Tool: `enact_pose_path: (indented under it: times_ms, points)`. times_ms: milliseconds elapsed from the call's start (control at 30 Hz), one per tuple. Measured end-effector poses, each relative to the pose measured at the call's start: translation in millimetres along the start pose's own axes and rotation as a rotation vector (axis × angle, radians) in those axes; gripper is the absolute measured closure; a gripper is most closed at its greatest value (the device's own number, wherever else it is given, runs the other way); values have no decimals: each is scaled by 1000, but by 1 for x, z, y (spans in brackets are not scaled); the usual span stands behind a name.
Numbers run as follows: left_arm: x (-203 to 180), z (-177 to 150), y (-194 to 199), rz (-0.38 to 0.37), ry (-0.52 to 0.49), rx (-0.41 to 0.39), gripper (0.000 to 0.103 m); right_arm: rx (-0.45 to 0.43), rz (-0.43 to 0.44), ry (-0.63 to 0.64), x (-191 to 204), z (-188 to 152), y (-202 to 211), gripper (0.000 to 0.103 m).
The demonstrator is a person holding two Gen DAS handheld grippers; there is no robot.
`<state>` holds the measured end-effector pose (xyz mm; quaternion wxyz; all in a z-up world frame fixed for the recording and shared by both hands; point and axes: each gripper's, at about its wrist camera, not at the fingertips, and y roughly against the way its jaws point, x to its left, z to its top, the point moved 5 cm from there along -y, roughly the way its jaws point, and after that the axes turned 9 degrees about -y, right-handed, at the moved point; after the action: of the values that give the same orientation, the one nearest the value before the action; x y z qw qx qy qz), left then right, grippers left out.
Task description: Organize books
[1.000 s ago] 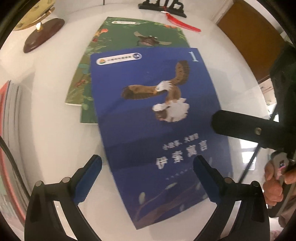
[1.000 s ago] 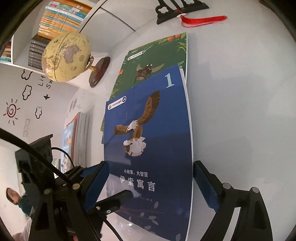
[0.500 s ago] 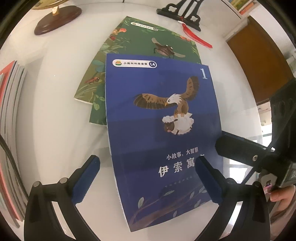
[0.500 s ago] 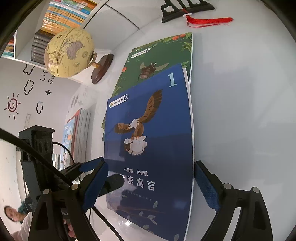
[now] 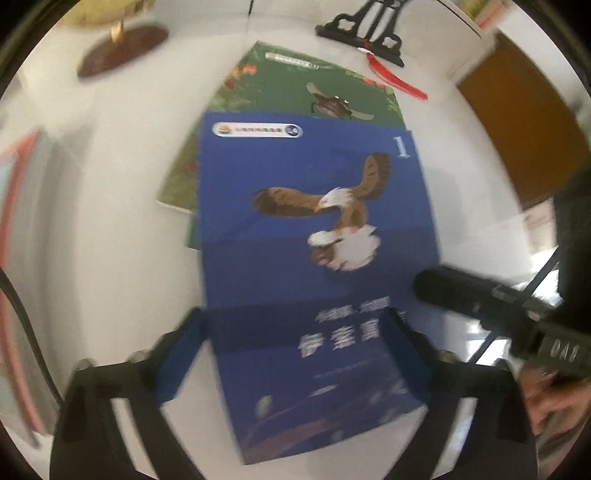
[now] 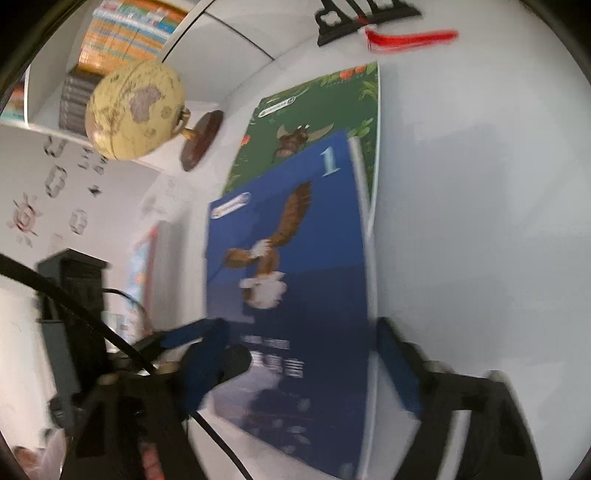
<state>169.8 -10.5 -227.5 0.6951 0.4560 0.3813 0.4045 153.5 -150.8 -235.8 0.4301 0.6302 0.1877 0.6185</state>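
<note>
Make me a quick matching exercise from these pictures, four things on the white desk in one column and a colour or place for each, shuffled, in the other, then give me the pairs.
Things:
1. blue book with the eagle cover
2. green book with the beetle cover
3. yellowish globe on a dark wooden base
4. red tassel

Descriptions:
A. hangs from the black carved stand at the far edge
B. lies partly under another book
C. stands by the shelf of books, left of both covers
D. lies on top, between the closing jaws of both grippers

Pairs: 1-D, 2-B, 3-C, 4-A
</note>
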Motion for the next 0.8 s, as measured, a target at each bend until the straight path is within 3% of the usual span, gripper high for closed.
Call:
enact_pose_path:
  times_ms: [33, 100, 200, 267, 367, 567, 800]
  points:
    - [3, -2, 2, 32, -8, -5, 41, -14, -38, 33, 0, -2, 0, 51]
    - [16, -6, 10, 13, 46, -34, 51, -32, -44, 49, -4, -6, 3, 58]
    - [28, -10, 19, -22, 101, -62, 54, -43, 51, 22, -13, -9, 13, 77]
    - [26, -13, 21, -19, 65, -55, 55, -39, 129, 40, -11, -11, 20, 88]
    - [21, -15, 24, 4, 8, -54, 55, -35, 130, 114, -4, -15, 23, 88]
    - [17, -14, 41, -56, 25, -111, 55, -48, 172, 110, 1, -13, 27, 88]
    - [8, -2, 66, -71, 17, -175, 55, -37, 146, 224, 29, -27, 30, 88]
